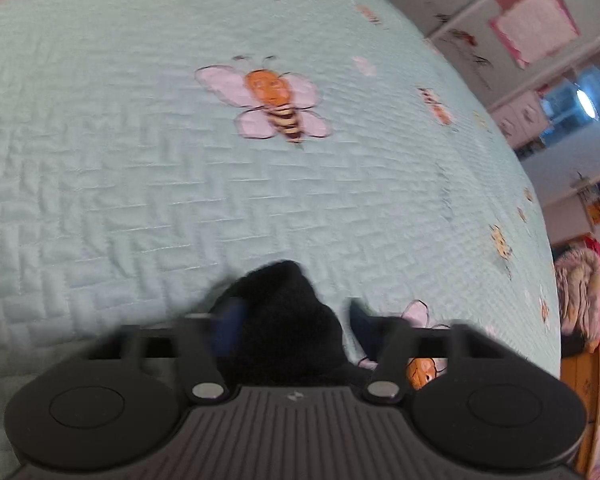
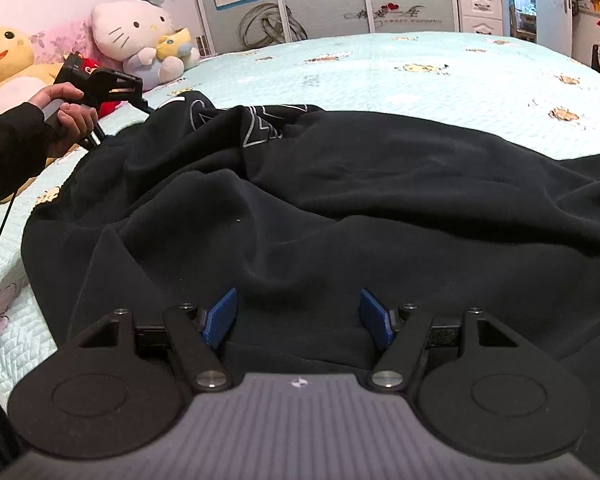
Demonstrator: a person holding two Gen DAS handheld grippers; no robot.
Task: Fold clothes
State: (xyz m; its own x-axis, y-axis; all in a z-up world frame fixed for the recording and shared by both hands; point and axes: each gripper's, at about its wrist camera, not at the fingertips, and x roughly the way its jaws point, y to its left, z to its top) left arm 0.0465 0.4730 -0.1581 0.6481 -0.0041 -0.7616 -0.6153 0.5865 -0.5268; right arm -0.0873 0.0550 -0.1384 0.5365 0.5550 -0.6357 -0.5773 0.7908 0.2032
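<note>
Left wrist view, read from left to right: one pale green quilted bedspread [image 1: 140, 184] printed with cartoon bees fills the frame; five or so bees can be made out, the clearest one, orange-headed with lilac wings [image 1: 274, 100], near the centre. At the bottom centre, the left hand-held gripper [image 1: 290, 320] has a fold of one black fleece garment [image 1: 288, 312] bunched between its two blue pads [image 1: 226, 328]. The left pad touches the cloth; a gap shows at the right pad, so the picture is too blurred to say whether the grip is firm. At the right edge stand white wardrobe doors carrying pink posters [image 1: 536, 20].

Right wrist view, left to right: one hand [image 2: 66, 110] in a black sleeve holds the left hand-held gripper's handle at the far left, its jaws at the edge of the garment. Behind it sit three plush toys: one yellow duck [image 2: 4, 60], one white cat with a blue bow [image 2: 130, 24], and one small yellow-and-blue toy [image 2: 172, 46] in the cat's lap. The black fleece garment [image 2: 340, 184] lies crumpled across the middle of the bed, with grey outlined lettering [image 2: 260, 128] showing in its upper folds. The right hand-held gripper [image 2: 298, 316] stands open, two blue pads [image 2: 220, 318] wide apart over the near hem, gripping nothing.
</note>
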